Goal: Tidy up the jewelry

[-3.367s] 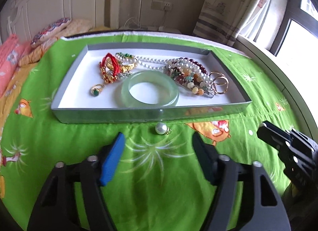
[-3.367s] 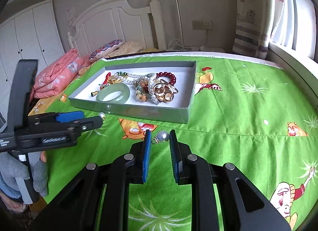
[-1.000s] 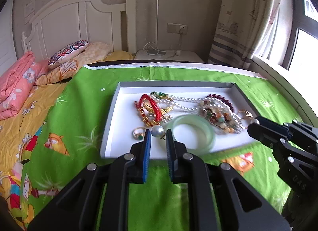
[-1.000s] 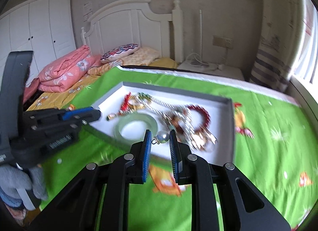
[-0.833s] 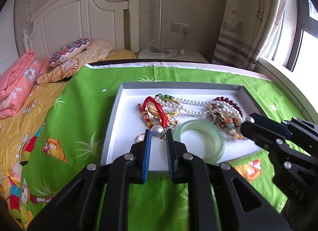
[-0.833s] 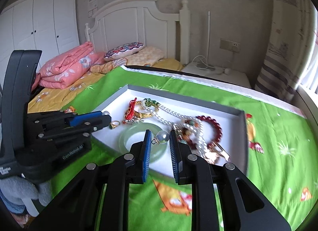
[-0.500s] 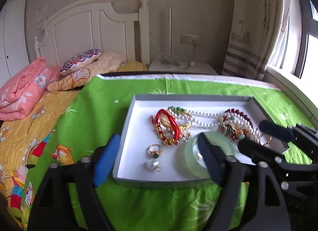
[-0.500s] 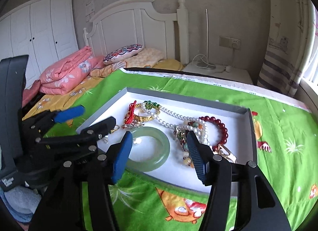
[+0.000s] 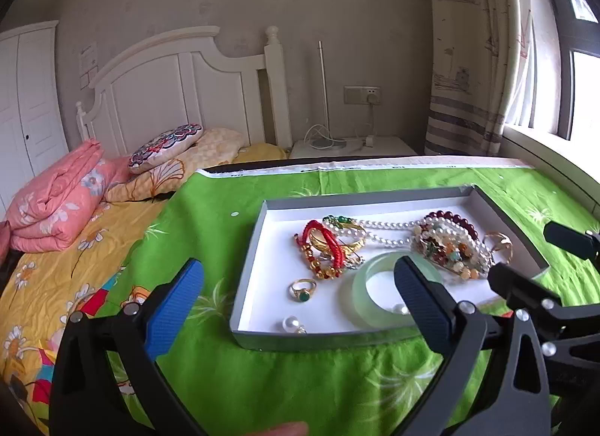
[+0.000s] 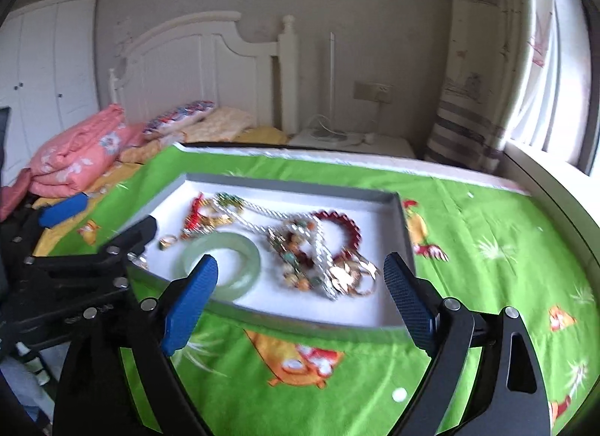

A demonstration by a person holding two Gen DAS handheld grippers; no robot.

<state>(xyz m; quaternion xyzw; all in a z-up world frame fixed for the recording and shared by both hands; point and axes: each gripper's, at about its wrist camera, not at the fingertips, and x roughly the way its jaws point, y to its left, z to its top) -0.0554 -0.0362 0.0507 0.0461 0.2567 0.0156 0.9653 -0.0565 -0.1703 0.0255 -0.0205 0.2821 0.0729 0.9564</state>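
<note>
Your left gripper gapes wide, holding nothing, above the grey tray's near-left corner. Inside: one pearl earring near the front wall, gold ring behind it, jade bangle just right. Your right gripper, jaws spread and bare, hovers over the tray's front wall.

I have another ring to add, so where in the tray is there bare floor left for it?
The tray has bare white floor along its left wall, beside the red cord bracelet and gold ring, and a strip along the far wall. The middle and right are crowded: jade bangle, bead pile, pearl strand. A pearl earring sits near the front wall.
</note>
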